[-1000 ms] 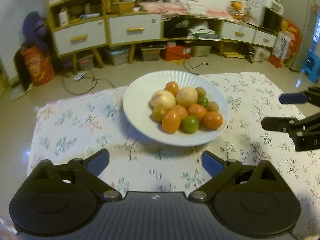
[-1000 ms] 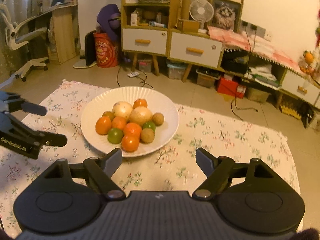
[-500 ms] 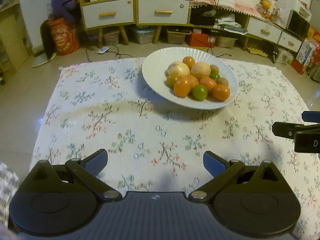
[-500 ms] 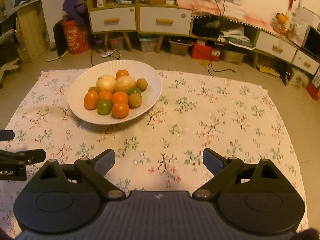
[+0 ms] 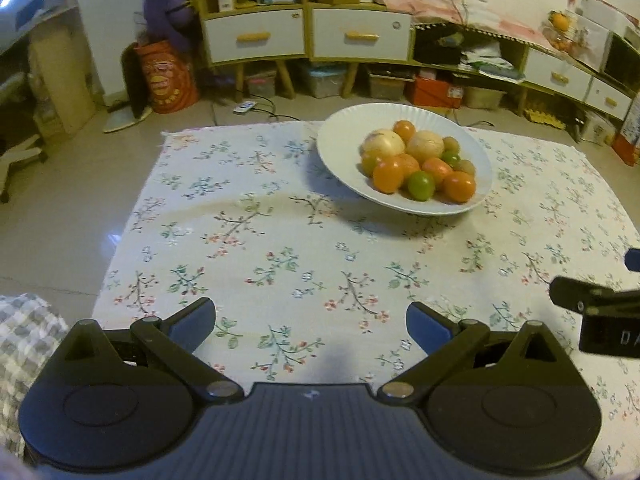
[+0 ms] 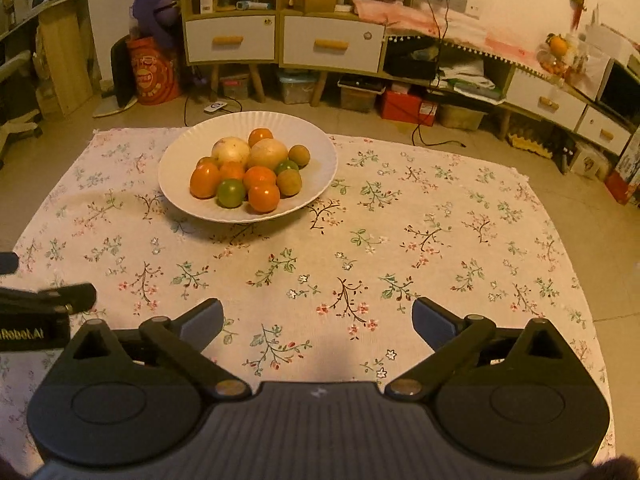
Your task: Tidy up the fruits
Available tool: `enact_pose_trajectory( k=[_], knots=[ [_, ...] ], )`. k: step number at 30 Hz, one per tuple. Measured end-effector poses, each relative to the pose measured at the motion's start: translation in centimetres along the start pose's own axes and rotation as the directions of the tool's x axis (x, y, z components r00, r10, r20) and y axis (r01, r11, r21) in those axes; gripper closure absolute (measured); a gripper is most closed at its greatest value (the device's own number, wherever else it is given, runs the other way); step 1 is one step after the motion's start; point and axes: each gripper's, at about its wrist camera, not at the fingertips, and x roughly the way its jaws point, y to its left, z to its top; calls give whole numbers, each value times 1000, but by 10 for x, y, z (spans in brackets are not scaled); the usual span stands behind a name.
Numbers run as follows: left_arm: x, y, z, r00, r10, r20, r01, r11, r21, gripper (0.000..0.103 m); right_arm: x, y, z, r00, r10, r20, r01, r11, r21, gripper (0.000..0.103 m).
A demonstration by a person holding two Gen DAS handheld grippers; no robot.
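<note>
A white ribbed plate (image 5: 340, 148) (image 6: 180, 184) sits at the far side of a floral cloth and holds several fruits: orange ones (image 5: 387, 176) (image 6: 263, 197), a green one (image 5: 421, 185) (image 6: 231, 193) and two pale round ones (image 5: 383, 143) (image 6: 267, 153). My left gripper (image 5: 311, 322) is open and empty over the near part of the cloth, well short of the plate. My right gripper (image 6: 317, 318) is open and empty, also near the front edge. Each gripper shows at the side of the other's view.
The floral tablecloth (image 5: 280, 248) covers a low table. Behind it are white-drawered cabinets (image 6: 332, 44), storage boxes (image 6: 408, 106) and cables on the floor. A checked cloth (image 5: 24, 332) lies at the near left.
Both grippers have pulled back from the plate toward the near edge of the table; the plate now looks smaller and farther. Both stay open and empty.
</note>
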Motion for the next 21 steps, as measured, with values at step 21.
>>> enact_pose_trajectory(
  k=[21],
  knots=[
    [6, -10, 1, 1000, 12, -19, -13, 1000, -9, 11, 15, 5, 0, 999, -30, -34, 31, 999, 8, 2]
  ],
)
